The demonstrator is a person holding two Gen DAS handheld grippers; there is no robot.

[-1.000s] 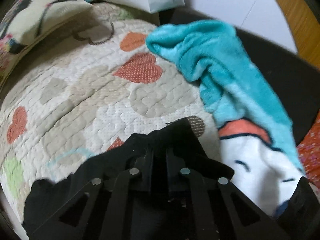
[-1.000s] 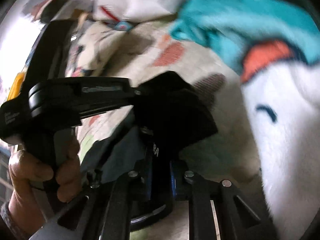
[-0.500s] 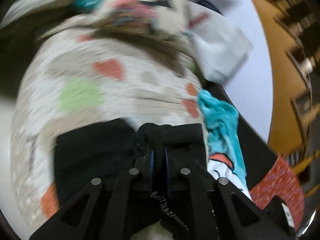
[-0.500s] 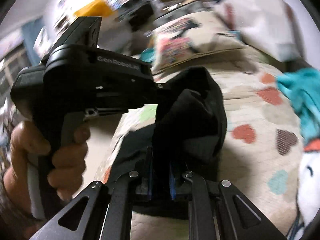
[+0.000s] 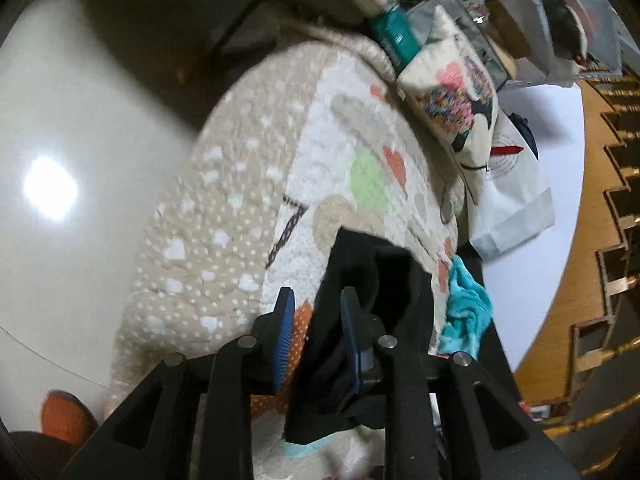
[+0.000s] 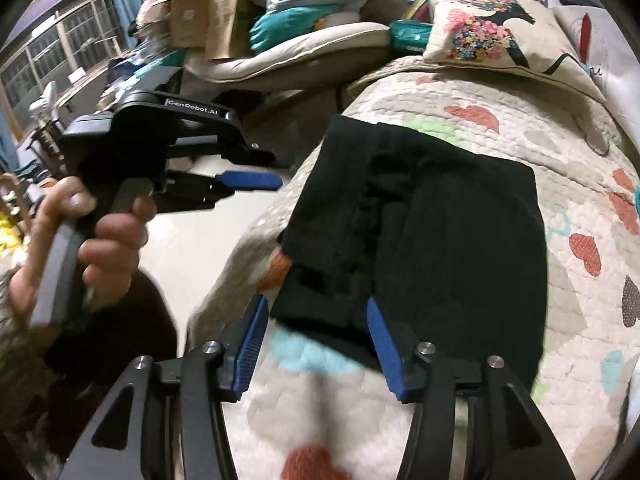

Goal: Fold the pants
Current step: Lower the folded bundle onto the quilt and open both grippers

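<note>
While black pants (image 6: 432,232) lie folded flat on heart-print quilt (image 6: 520,128), right gripper (image 6: 316,340) hovers at their near edge, jaws spread wide, holding nothing. Left gripper (image 5: 316,336) also parted, pants edge (image 5: 372,280) between blue pads, no pinch; seen off quilt's side, in person's hand (image 6: 96,232). Patterned pillow (image 6: 492,36) lies beyond.

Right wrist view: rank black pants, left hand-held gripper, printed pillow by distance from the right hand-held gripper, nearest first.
From the right hand-held gripper, which is open:
1. Black pants, folded on the quilt, just ahead between the fingers.
2. Left hand-held gripper, off to the left, beyond the quilt edge.
3. Printed pillow, far end, upper right.
</note>
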